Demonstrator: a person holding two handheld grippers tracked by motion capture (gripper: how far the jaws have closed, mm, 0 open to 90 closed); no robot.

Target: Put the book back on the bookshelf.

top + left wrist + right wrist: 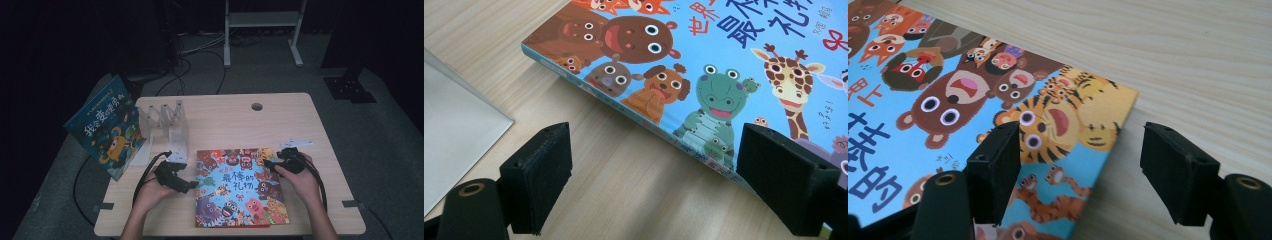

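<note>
On tabletop (225,120): picture book (241,186), flat. Left gripper (191,185) at its spine edge, right gripper (268,163) at its far corner; both jaws wide, empty, seemingly set to lift.

On the animal picture book (240,187) lying flat on the table we read large blue characters "最棒的礼物", with red "世界" just above them. On the blue book (107,127) propped at left we read "我会变".

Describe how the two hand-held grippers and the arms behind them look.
Both hand-held grippers, left and right, are black, each with two blocky, foam-like black jaws on rounded arms with brass-ringed holes. A black cable trails from each. The forearms are bare, no sleeves in view.
</note>
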